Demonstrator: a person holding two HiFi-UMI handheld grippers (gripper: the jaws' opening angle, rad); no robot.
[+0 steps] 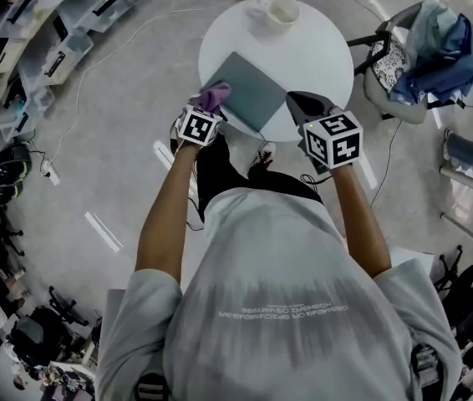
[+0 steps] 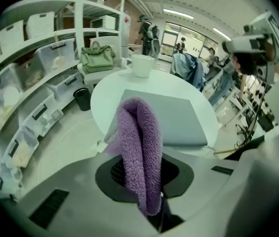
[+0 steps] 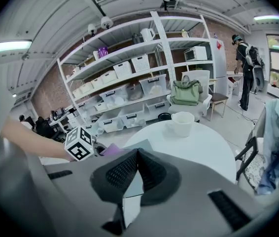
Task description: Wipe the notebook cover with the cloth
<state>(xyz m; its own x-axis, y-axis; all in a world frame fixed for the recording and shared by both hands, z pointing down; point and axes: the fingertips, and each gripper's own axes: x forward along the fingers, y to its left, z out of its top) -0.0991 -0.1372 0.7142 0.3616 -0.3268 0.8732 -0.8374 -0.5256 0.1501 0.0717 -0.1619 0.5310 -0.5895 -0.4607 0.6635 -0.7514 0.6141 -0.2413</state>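
A grey notebook [image 1: 251, 92] lies closed on the round white table [image 1: 320, 57], near its front edge. My left gripper [image 1: 209, 109] is at the notebook's near left corner, shut on a folded purple cloth [image 1: 212, 98]. In the left gripper view the cloth [image 2: 140, 147] stands up between the jaws, with the notebook [image 2: 176, 117] just beyond it. My right gripper [image 1: 297, 100] hovers at the notebook's near right corner, shut with nothing in it. In the right gripper view the notebook [image 3: 135, 145] shows just past the right gripper [image 3: 137, 152], whose tips meet.
A white cup [image 1: 280, 12] stands at the table's far edge. A chair draped with blue clothes [image 1: 437, 44] is to the right. Shelves with bins [image 1: 53, 32] line the left, and a green bag [image 2: 97, 58] sits on a chair. A person [image 2: 148, 32] stands far back.
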